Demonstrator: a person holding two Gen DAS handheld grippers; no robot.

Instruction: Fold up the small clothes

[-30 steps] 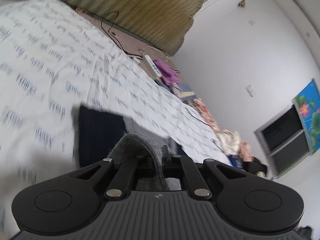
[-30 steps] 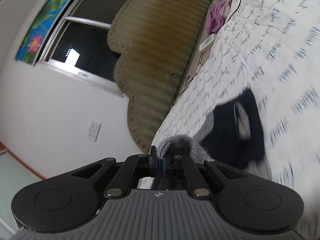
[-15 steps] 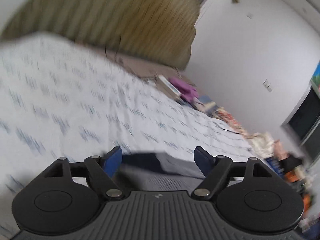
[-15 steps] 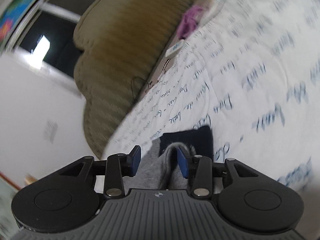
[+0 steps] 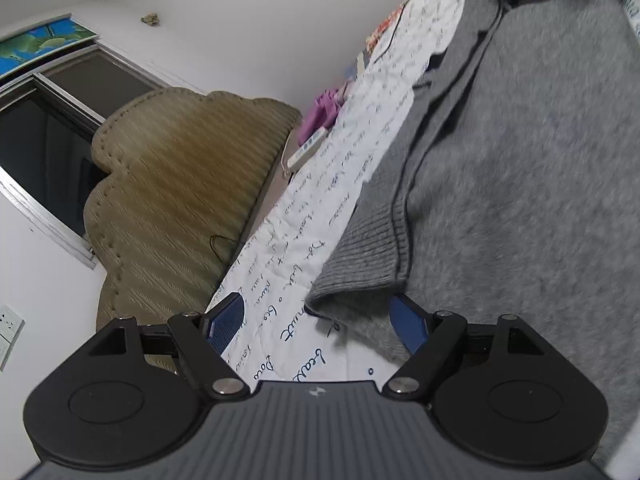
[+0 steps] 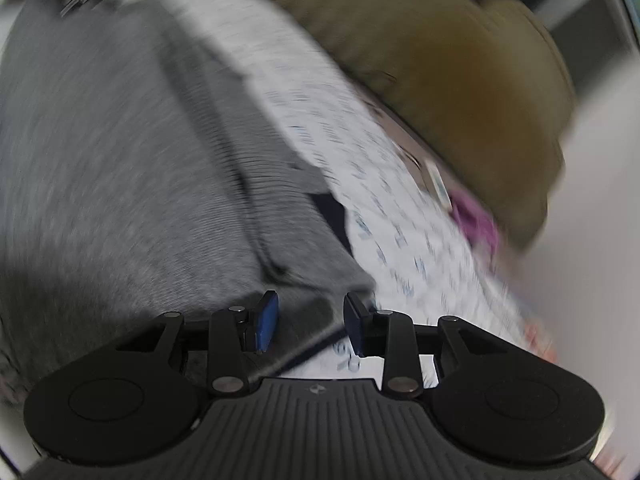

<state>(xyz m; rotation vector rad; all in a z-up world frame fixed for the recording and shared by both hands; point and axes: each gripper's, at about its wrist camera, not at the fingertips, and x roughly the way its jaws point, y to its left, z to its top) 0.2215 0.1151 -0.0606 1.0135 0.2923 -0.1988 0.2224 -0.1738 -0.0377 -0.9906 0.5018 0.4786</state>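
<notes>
The grey knitted sweater (image 5: 520, 168) lies spread flat on the bed (image 5: 304, 248), over the white quilt printed with blue script; a dark navy garment (image 6: 332, 216) shows as a sliver under its edge. One ribbed cuff or hem corner (image 5: 360, 268) of the sweater points toward the left gripper (image 5: 320, 320). That gripper's blue-padded fingers (image 5: 408, 322) stand wide apart, the right-hand pad just beside the ribbed edge, the other over bare quilt; nothing is pinched between them.

The right gripper (image 6: 310, 320) sits at another edge of the same sweater. Its fingers (image 6: 266, 318) are parted by a moderate gap, with grey cloth lying in the gap but the pads not pressing on it, as far as the motion blur lets one judge.

Both sets of jaws have just been opening, so the step in hand looks like a release: a part of the sweater laid down and let go. The next move probably calls for choosing a fresh edge, likely the ribbed corner by the left gripper, closing on one layer only and carrying it across the body so the fold lands square without dragging the navy piece beneath.

Beyond the bed stand an olive padded headboard (image 5: 188, 184) and a dark window (image 5: 48, 148).
</notes>
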